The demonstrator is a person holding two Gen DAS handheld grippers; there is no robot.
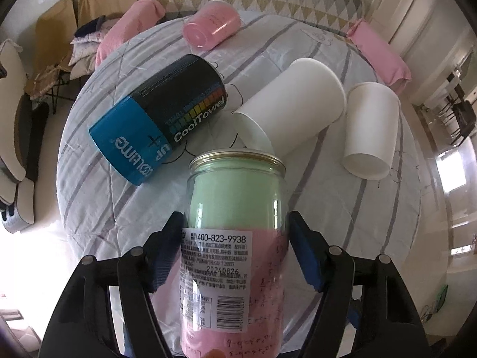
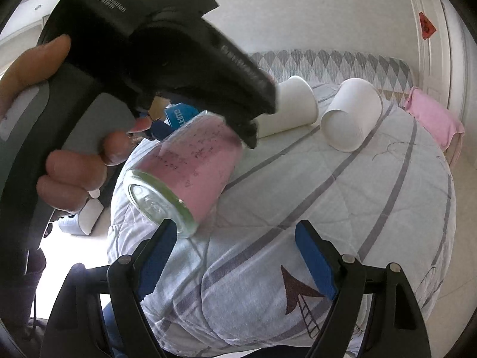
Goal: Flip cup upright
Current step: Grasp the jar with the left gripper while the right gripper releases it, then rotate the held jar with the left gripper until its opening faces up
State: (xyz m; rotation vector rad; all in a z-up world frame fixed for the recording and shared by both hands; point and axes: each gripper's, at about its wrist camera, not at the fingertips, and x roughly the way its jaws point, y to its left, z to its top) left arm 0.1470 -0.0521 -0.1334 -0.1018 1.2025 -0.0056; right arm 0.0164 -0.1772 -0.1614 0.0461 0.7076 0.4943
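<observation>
The left gripper [image 1: 237,250] has its blue-padded fingers [image 1: 304,250] closed against both sides of a clear glass jar with a pink and green paper liner [image 1: 235,238], gripping it around the middle, by the top of the white printed label. In the right wrist view the jar [image 2: 184,164] is lifted clear of the bed, tilted with its base low toward the near edge and its mouth pointing up and away. A bare hand [image 2: 74,164] wraps the left gripper's black handle, thumb over the top. The right gripper [image 2: 235,256] hangs just beside the jar's base with its fingers spread wide and nothing between them; whether its left pad touches the glass is unclear.

The striped grey quilt [image 1: 298,208] carries 4 other containers on their sides toward the far edge: a blue and black "CoolTowel" canister [image 1: 158,119], a pink plastic cup [image 1: 211,25] and 2 white paper cups [image 1: 295,104] [image 1: 371,131]. The jar's bottom is cut off by the left view's lower edge, and the left gripper body hides most of the canister in the right view.
</observation>
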